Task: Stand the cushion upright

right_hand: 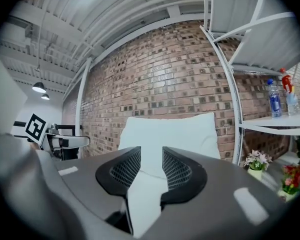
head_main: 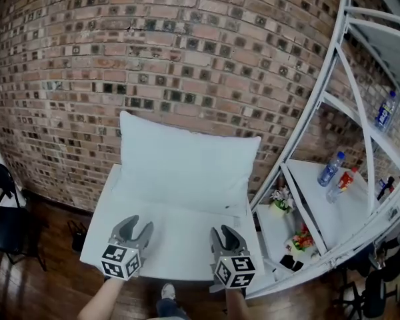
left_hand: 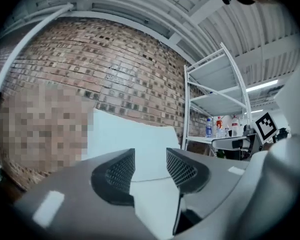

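Observation:
The white cushion [head_main: 187, 165] stands upright on the far side of a white table [head_main: 167, 242], leaning against the brick wall. It also shows in the left gripper view as the cushion [left_hand: 132, 139] and in the right gripper view as the cushion [right_hand: 175, 134]. My left gripper [head_main: 137, 229] and right gripper [head_main: 225, 235] hover over the table's near half, well short of the cushion. Both stand open with nothing between their jaws; the right one's gap is narrower.
A white metal shelf rack [head_main: 340, 119] stands to the right, with bottles [head_main: 331, 169] and small flower pots [head_main: 280, 202] on it. A black chair [head_main: 3, 212] is at the left. The brick wall [head_main: 153, 59] is behind the table.

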### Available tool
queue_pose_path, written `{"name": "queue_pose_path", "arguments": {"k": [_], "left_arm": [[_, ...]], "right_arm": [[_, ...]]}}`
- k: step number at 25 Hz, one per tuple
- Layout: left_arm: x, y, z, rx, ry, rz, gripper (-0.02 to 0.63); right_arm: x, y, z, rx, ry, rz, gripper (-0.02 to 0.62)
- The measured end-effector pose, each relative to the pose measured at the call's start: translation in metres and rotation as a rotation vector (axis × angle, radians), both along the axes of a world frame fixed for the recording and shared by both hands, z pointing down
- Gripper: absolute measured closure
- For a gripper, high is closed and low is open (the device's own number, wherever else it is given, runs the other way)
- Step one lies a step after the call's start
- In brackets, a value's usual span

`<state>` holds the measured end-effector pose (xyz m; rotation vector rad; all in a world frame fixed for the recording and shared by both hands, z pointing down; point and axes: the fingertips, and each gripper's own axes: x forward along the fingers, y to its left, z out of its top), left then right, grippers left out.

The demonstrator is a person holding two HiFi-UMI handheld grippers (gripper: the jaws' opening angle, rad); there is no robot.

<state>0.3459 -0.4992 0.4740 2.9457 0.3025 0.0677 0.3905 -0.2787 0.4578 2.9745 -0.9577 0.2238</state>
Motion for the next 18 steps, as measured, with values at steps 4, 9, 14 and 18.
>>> {"name": "queue_pose_path", "arguments": {"k": [4, 9, 14, 18], "left_arm": [[-0.037, 0.034, 0.002, -0.02, 0.002, 0.058, 0.439], [-0.074, 0.07, -0.006, 0.018, 0.03, 0.113, 0.481], [-0.097, 0.087, -0.005, -0.002, 0.031, 0.126, 0.573], [-0.108, 0.089, -0.003, -0.018, 0.029, 0.126, 0.597]], "right_arm": [[-0.037, -0.013, 0.0, 0.017, 0.001, -0.038, 0.499], [-0.079, -0.028, -0.004, 0.039, 0.011, -0.092, 0.542], [-0.107, -0.035, -0.003, 0.031, 0.013, -0.129, 0.595], [-0.119, -0.04, 0.003, 0.027, 0.0, -0.142, 0.595]]}}
